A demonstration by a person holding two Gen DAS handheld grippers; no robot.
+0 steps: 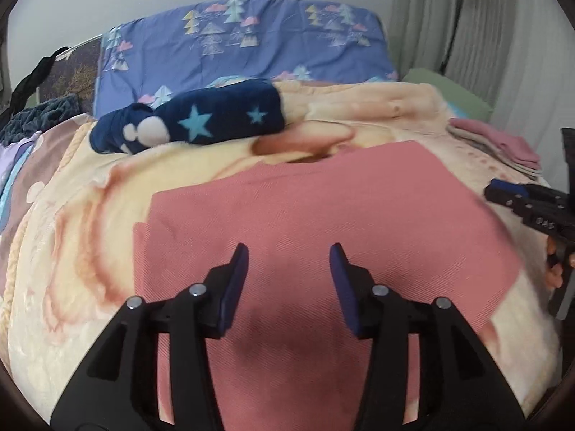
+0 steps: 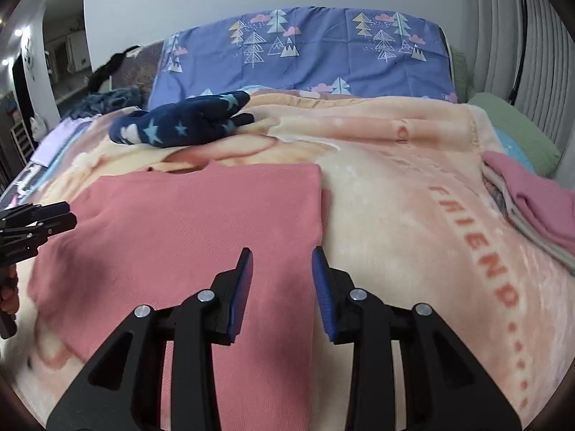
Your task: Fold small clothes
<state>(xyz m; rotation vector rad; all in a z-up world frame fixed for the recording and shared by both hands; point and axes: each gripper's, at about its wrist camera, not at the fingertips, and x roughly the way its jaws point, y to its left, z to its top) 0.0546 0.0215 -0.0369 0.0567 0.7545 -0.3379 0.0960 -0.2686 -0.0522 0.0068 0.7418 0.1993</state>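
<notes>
A pink garment (image 1: 305,208) lies spread flat on the cream blanket (image 1: 79,237); it also shows in the right wrist view (image 2: 187,222). My left gripper (image 1: 289,251) is open and empty, hovering over the garment's middle. My right gripper (image 2: 282,255) is open and empty above the garment's right edge. The right gripper shows at the right edge of the left wrist view (image 1: 510,194), and the left gripper at the left edge of the right wrist view (image 2: 54,215).
A navy star-patterned cloth (image 1: 190,122) lies bunched behind the garment. A stack of folded clothes with a pink one on top (image 2: 539,201) sits at the right. A blue tree-print pillow (image 2: 305,50) and a green pillow (image 2: 517,129) lie at the head.
</notes>
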